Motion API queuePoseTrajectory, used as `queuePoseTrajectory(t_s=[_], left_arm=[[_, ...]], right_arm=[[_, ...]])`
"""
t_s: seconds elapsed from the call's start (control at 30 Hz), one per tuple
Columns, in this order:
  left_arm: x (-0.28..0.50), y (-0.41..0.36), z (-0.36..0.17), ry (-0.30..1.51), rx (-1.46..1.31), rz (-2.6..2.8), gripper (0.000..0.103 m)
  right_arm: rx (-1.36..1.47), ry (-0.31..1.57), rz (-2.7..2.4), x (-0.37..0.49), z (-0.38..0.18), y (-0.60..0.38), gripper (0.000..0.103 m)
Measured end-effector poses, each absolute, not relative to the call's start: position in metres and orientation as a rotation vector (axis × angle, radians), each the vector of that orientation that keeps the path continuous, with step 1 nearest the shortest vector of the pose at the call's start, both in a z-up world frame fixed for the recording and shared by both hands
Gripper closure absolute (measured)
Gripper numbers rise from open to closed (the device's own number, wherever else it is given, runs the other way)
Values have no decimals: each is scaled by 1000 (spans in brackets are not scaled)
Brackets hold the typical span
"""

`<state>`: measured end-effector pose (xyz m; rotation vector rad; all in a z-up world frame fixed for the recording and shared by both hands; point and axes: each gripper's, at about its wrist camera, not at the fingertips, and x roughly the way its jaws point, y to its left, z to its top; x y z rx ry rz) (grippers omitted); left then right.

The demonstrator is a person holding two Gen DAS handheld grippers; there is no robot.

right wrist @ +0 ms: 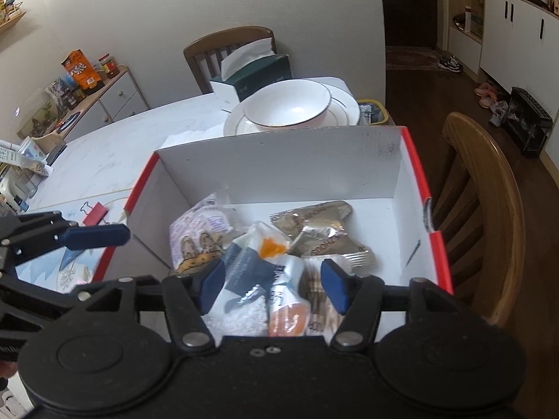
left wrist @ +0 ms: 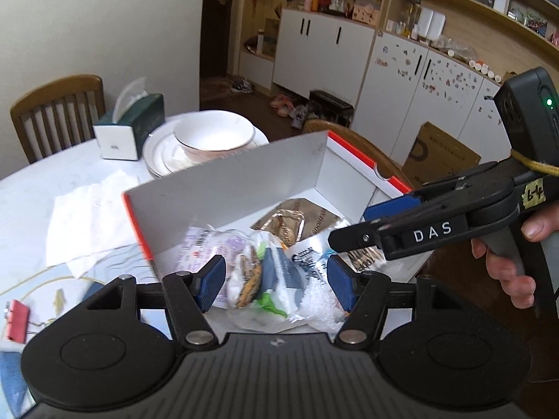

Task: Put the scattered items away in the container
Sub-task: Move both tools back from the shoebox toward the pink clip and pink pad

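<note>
1. The container, a white cardboard box (right wrist: 279, 160) with red-orange outer edges, stood open on the white table (right wrist: 115, 146).
2. Inside the box lay a heap of small packets: two gold foil snack packets (right wrist: 314, 230), a clear bag with a biscuit print (right wrist: 199, 234), a clear packet with orange contents (right wrist: 288, 317) and a pack of cotton swabs (left wrist: 363, 258).
3. The right gripper (right wrist: 272, 289) hung above the heap with its blue pads spread apart; the packets showed between the pads, but the pads did not press on any of them.
4. The left gripper (left wrist: 276, 279) hung over the near end of the box, jaws likewise released, nothing clamped.
5. In the left wrist view a hand (left wrist: 513, 262) gripped the handle of the right gripper.
6. A red binder clip (right wrist: 95, 212) lay on the table just beside the box's left wall, outside it.
7. Behind the box stood a white bowl (right wrist: 290, 108) on stacked plates (right wrist: 349, 111), with a green tissue box (right wrist: 258, 73) beyond.
8. Wooden chairs (right wrist: 489, 188) stood at the table edges.
</note>
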<state>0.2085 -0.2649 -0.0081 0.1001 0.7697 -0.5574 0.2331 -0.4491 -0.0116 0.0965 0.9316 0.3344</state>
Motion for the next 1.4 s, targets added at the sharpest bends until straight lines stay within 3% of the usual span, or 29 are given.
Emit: queuePoseTrajectory(t_s=[0.1, 0.4, 0.57, 1.1, 1.2, 1.4], left_arm=[[203, -251, -3, 748, 90, -541, 31], [188, -199, 7, 698, 69, -512, 26], [183, -166, 8, 689, 60, -499, 25], [176, -49, -6, 706, 16, -409, 15], [175, -27, -10, 702, 3, -385, 1], [177, 15, -22, 713, -20, -340, 0]], right_arm=[[70, 913, 334, 227, -8, -438, 36], [81, 871, 323, 212, 3, -403, 14], [78, 849, 310, 202, 7, -375, 9], [10, 805, 363, 166, 6, -255, 6], [-2, 814, 371, 162, 2, -234, 6], [-25, 836, 392, 156, -7, -197, 6]])
